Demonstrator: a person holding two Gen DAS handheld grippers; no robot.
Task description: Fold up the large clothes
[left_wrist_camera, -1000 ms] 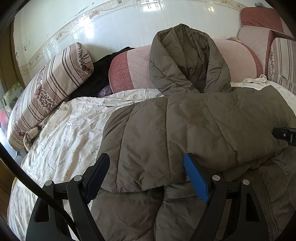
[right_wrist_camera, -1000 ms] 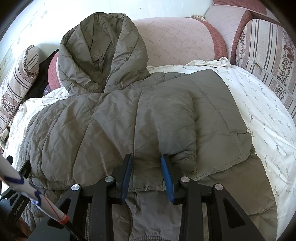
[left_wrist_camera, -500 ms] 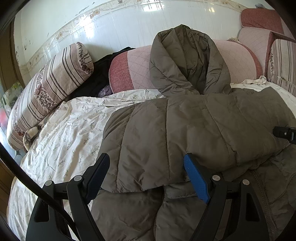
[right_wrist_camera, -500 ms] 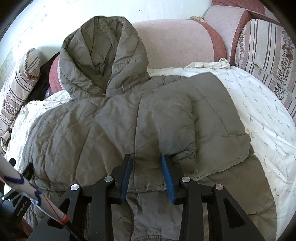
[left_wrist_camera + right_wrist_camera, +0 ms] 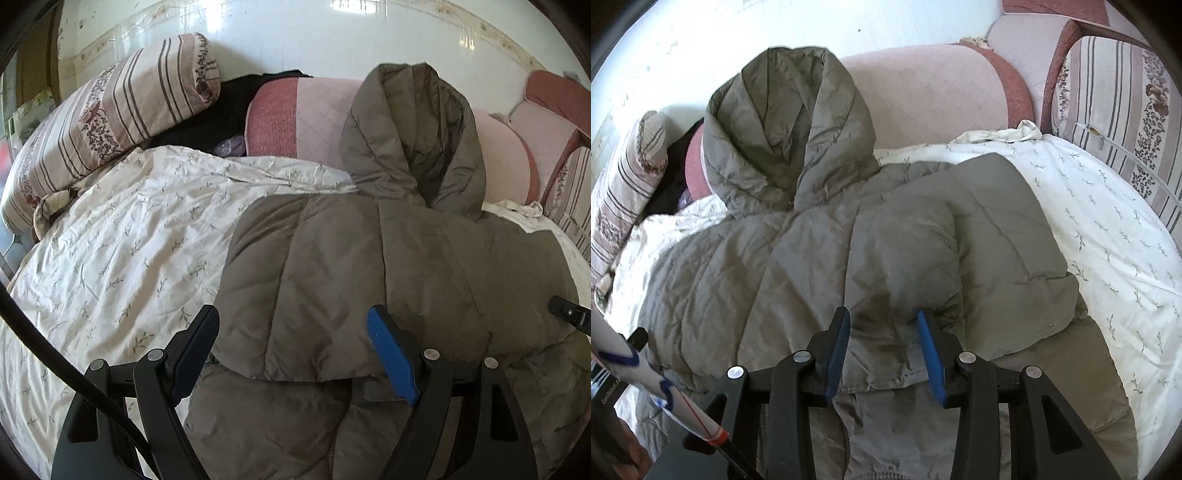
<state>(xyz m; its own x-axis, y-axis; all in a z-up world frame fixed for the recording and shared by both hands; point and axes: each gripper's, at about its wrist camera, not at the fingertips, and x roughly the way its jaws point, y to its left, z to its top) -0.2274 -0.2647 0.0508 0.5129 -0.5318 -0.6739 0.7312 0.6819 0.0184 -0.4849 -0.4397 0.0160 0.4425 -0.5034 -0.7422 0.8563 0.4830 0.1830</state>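
An olive-grey padded jacket [image 5: 369, 266] lies on the bed, both sleeves folded across its body, and its hood [image 5: 413, 136] props against the pink headboard cushion. It also shows in the right wrist view [image 5: 849, 258]. My left gripper [image 5: 291, 343] is open and empty, its jaws straddling the folded left sleeve's cuff edge. My right gripper [image 5: 882, 343] is open and empty, just above the folded right sleeve's cuff. A tip of the right gripper [image 5: 570, 314] shows at the left view's right edge.
A white floral sheet [image 5: 129, 240] covers the bed [image 5: 1108, 236]. A striped bolster [image 5: 110, 114] lies at the back left, and dark clothing [image 5: 221, 110] sits beside a pink cushion [image 5: 295, 118]. A striped cushion [image 5: 1123, 110] stands at the right.
Both grippers stay open over the folded sleeves. The left view has swung a little left and the right one drawn back slightly. The jacket has not moved.
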